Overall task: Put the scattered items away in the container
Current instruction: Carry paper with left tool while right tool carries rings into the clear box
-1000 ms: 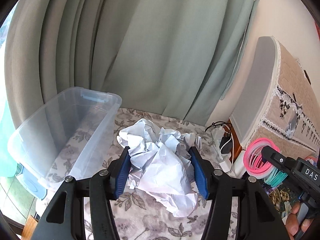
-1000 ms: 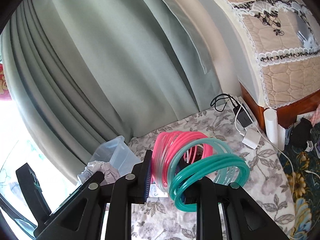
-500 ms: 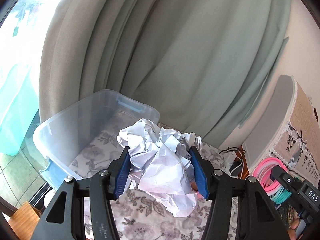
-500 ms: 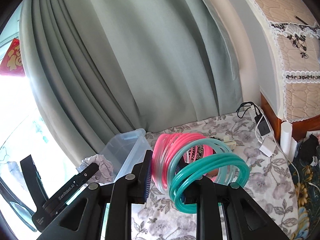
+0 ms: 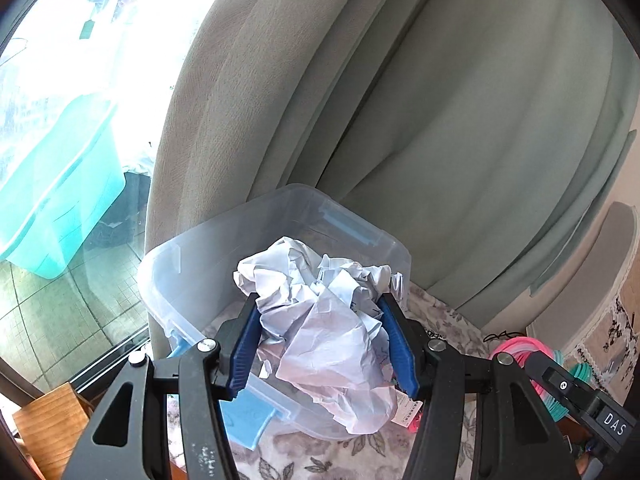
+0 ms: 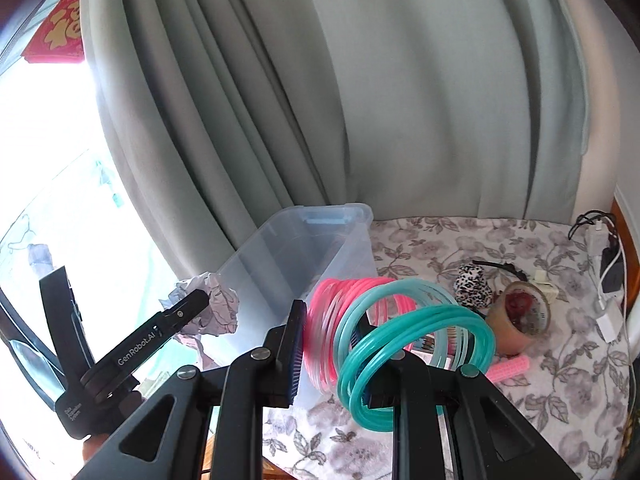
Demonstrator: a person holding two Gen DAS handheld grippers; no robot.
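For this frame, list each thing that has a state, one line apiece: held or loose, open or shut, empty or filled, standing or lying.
Left gripper: shut on the crumpled paper.
Crumpled paper: held, raised over the bin.
Right gripper: shut on the plastic rings.
Plastic rings: pink and teal bundle, held.
Clear plastic bin: lidless, appears empty.
Tape roll: loose on the floral cloth.
Pink hair roller: lying on the cloth.

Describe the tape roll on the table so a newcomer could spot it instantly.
Start at the clear plastic bin by the green curtain and move right across the floral tablecloth. Past the leopard-print scrunchie lies the brown tape roll, beside a pink hair roller. It is the only translucent brown ring there.
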